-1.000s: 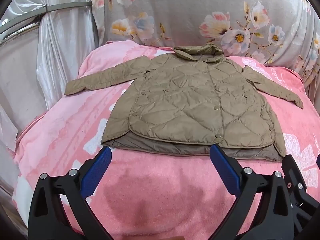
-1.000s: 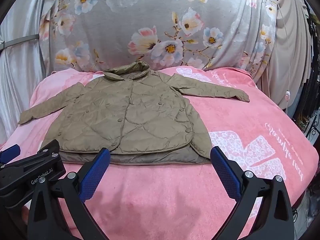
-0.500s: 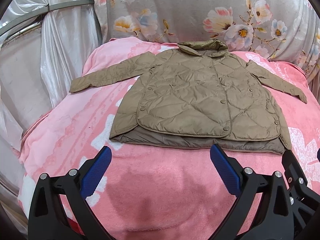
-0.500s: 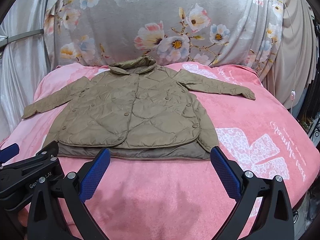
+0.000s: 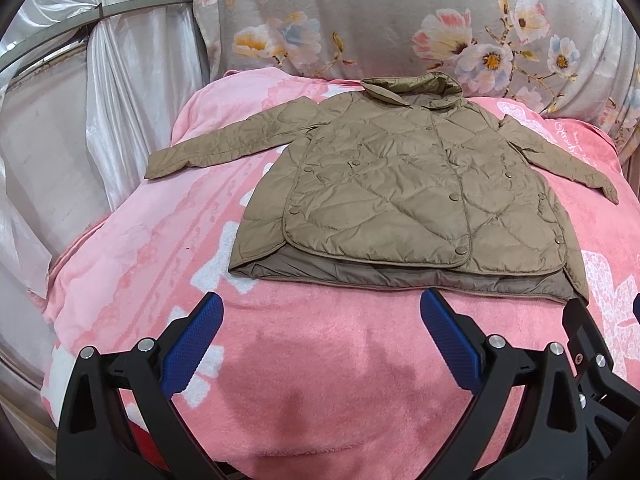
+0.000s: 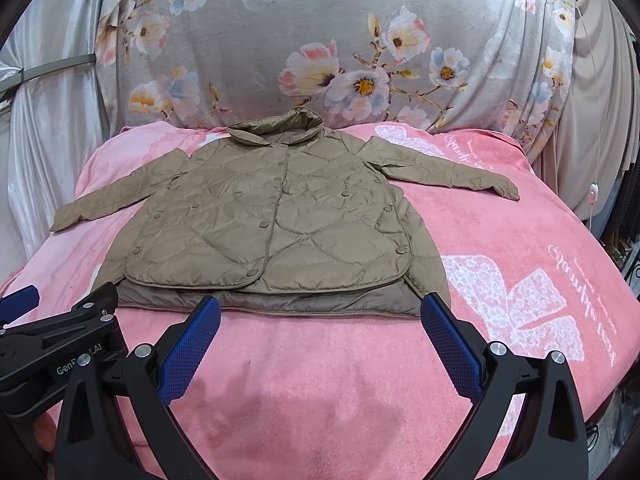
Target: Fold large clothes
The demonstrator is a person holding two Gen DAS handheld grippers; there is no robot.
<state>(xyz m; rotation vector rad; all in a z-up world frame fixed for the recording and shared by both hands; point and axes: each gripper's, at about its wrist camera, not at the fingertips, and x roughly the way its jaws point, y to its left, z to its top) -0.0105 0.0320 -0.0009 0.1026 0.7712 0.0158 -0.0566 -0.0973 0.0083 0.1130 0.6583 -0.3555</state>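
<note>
Lying flat, front up on pink blanket (image 5: 132, 240), tan quilted jacket (image 5: 404, 184) w/ sleeves out toward 9 & 3 o'clock. Left gripper (image 5: 322, 334) & right gripper (image 6: 320, 336) spread wide, empty, short of hem. Prob light, puffy, slick shell; pinch cuffs or hem corners.

Jacket (image 5: 416, 196) flat on blanket (image 5: 168, 240); floral cloth (image 5: 380, 12) behind
</note>
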